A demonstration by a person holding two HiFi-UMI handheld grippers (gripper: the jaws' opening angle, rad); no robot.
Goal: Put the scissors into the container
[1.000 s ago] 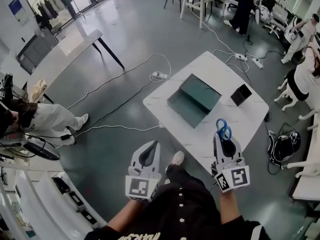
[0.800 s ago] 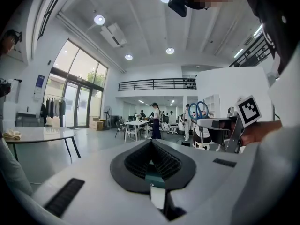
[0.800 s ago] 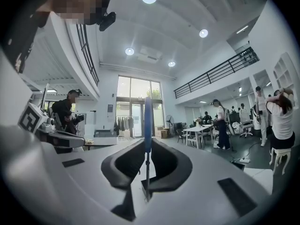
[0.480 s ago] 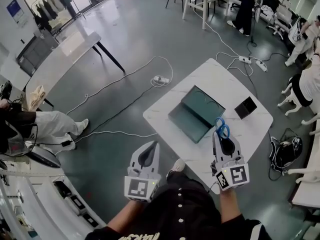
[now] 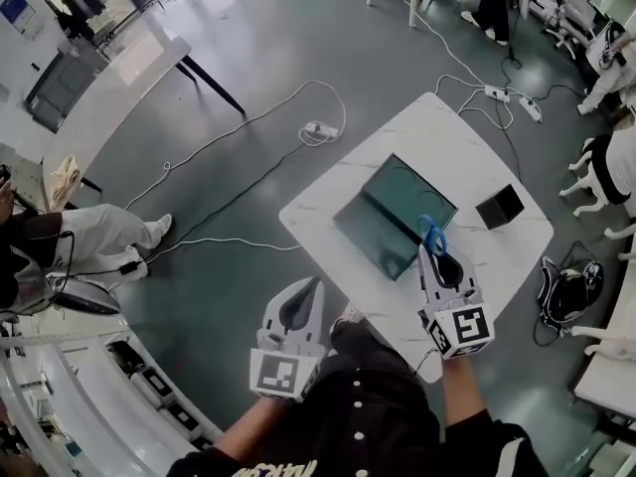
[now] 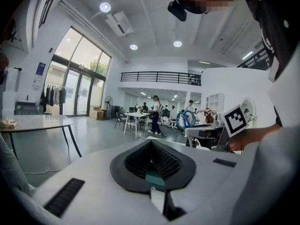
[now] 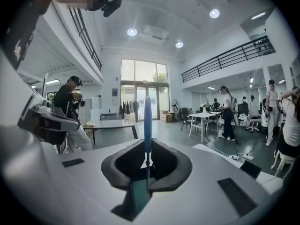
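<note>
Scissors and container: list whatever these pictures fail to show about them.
Blades of the scissors: in the head view the right gripper covers them; the right gripper view shows them only edge-on between its jaws.
The container: missing from the right gripper view, under that gripper's body.
Height of the scissors above the container: the head view's steep angle leaves it unclear.

— Can you read any word or number here?
— No, nothing clearly. The blue sign (image 5: 17, 8) at ten o'clock is too small to read. The white letters (image 5: 273, 468) on the black shirt (image 5: 378, 425) at six o'clock are cut by the edge.
— And the cubes?
— The left gripper (image 5: 306, 288) and the right gripper (image 5: 429, 251) carry only square black-and-white markers (image 5: 465, 328): a pattern, no letters.
</note>
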